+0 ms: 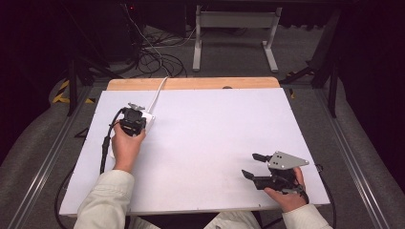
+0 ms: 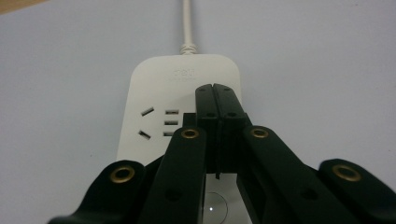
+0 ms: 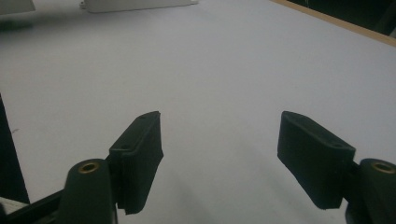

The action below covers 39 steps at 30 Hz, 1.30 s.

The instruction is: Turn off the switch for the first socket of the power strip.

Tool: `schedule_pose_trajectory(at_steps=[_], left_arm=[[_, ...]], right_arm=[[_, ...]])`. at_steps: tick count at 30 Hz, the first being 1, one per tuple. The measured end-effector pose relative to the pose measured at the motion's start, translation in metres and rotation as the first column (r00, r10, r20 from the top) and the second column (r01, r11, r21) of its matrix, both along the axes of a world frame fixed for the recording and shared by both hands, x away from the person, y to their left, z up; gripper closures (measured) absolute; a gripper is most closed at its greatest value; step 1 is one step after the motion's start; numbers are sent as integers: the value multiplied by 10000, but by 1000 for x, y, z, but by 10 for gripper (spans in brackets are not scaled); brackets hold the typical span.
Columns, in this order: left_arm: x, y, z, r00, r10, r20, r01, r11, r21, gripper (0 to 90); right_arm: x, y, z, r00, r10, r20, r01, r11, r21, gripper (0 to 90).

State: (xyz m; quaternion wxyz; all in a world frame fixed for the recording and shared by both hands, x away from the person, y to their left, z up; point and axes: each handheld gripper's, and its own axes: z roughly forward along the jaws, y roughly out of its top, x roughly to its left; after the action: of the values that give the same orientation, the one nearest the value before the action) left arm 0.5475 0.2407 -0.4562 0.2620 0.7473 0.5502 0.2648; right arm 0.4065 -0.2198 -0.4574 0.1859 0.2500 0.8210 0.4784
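A white power strip [image 2: 159,93] lies flat on the white table surface [image 1: 215,129] at the back left, its white cord [image 1: 160,90] running off over the far edge. My left gripper [image 1: 135,115] sits right over the strip, hiding most of it in the high view. In the left gripper view its jaws [image 2: 215,91] are shut tight together above the strip's right half, beside the socket holes [image 2: 161,122], with nothing seen between them. A round button [image 2: 215,205] shows under the jaws. My right gripper [image 1: 253,165] rests near the front right edge, open and empty [image 3: 219,128].
A wooden strip [image 1: 191,83] borders the table's far edge. Behind it on the floor are tangled cables [image 1: 153,52] and a white metal frame [image 1: 234,28]. Dark stand legs [image 1: 74,81] flank the table. The power strip's far end [image 3: 140,4] shows from the right gripper.
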Motion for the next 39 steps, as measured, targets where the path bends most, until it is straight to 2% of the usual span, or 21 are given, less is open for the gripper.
schedule_pose_trajectory(at_steps=[2,6,9,15,19,24,26,27,34,39], left_arm=[[0,-1,0,10000,-7,48,6,9998,203,900],[-1,-1,0,10000,-31,64,30,9998,183,900],[-1,-3,-1,9999,-29,116,25,9993,371,900],[-1,-4,-1,10000,22,76,-24,9995,326,900],[-2,-7,-1,9999,46,145,-55,9980,637,900],[-3,-7,-1,9999,111,53,-114,9984,561,900],[-3,-7,-1,9999,130,47,-133,9981,602,900],[-4,-9,0,9999,137,16,-138,9971,752,900],[-2,-5,0,9998,145,-119,-141,9993,358,900],[-2,-6,0,9998,152,-110,-146,9986,502,900]], right_arm=[[0,0,0,10000,-8,-7,8,10000,-18,305],[-1,1,0,10000,14,13,-14,10000,-18,305],[-1,1,0,10000,35,11,-35,10000,-34,305],[-2,1,0,10000,30,4,-30,10000,-13,305],[-1,1,0,10000,36,16,-36,10000,29,305],[-2,1,0,10000,36,0,-36,10000,6,305],[-2,1,1,10000,40,2,-40,10000,5,305],[-2,1,1,10000,39,-2,-39,10000,16,306],[-2,1,1,10000,52,2,-52,10000,-7,305],[-2,1,1,10000,58,4,-58,10000,-20,306]])
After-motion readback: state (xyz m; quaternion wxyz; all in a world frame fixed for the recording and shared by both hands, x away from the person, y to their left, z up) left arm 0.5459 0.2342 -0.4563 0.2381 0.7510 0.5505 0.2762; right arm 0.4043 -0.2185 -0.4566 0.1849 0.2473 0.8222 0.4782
